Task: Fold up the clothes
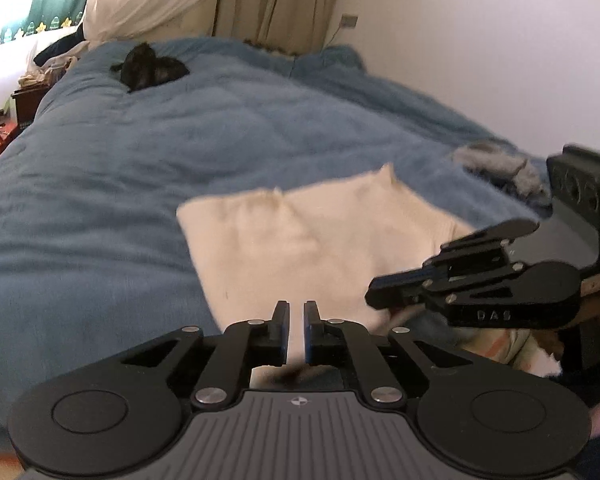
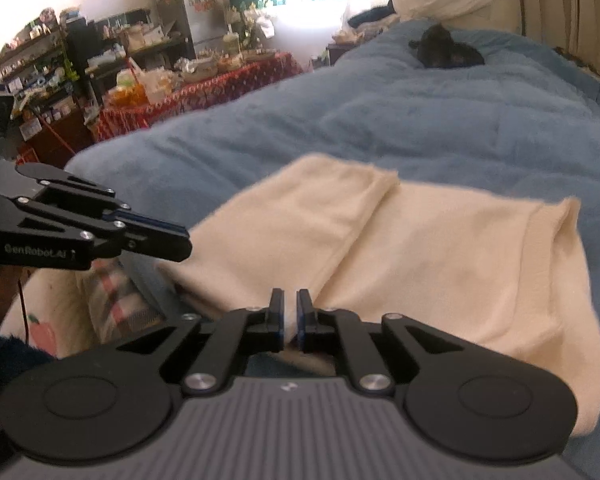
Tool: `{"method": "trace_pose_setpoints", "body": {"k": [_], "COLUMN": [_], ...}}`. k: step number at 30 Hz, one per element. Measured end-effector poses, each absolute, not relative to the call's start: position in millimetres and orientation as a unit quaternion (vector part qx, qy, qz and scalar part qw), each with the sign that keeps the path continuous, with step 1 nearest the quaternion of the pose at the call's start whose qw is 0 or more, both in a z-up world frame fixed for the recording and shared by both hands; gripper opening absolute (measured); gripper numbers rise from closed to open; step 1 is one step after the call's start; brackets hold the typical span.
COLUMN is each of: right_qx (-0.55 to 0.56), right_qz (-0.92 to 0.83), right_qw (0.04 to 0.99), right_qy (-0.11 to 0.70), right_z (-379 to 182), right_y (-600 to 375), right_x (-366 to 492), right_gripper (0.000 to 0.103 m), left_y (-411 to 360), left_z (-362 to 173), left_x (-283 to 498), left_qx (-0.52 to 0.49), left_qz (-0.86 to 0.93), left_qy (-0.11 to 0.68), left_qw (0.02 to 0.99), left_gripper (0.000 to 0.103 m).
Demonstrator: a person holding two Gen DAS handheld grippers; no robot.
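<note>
Partly blurred cream garment [image 1: 300,240].

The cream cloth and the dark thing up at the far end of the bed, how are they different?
The cream cloth is pale, wide and lies flat in folded layers near the grippers. The dark thing is almost black, looks much smaller from here and sits in a bunched lump at the far end. It is too blurred to say what it is. Both rest on the blue blanket, and neither is held by a gripper.
</note>
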State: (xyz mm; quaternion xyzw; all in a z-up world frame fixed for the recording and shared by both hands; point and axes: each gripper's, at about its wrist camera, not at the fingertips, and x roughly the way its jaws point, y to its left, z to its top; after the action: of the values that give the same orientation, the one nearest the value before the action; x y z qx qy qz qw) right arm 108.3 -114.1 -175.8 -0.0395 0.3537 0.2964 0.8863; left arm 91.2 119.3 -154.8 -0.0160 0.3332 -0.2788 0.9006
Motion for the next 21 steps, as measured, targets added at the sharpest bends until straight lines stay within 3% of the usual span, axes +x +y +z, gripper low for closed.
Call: {"method": "trace_pose_setpoints", "body": {"k": [11,21], "right_qx": [-0.037,-0.038], "right_qz": [0.288,0.290], "right_qw": [0.877,0.885], "right_qy": [0.384,0.362], "right_z": [-200.8,-170.4], "right_y": [-112.0,-112.3], "right_x": [135.5,153.0], "right_gripper": [0.007,0.007], "left_y": [126.9,125.3], "left_z": [-186.3,-149.5], "left_x": [119.7,147.2], "left_qx": [-0.015,-0.055], "left_qz": [-0.287,-0.279], "left_qy": [0.402,0.372], "left_qw": [0.869,0.883], "left_gripper": [0.005,0.006]}}
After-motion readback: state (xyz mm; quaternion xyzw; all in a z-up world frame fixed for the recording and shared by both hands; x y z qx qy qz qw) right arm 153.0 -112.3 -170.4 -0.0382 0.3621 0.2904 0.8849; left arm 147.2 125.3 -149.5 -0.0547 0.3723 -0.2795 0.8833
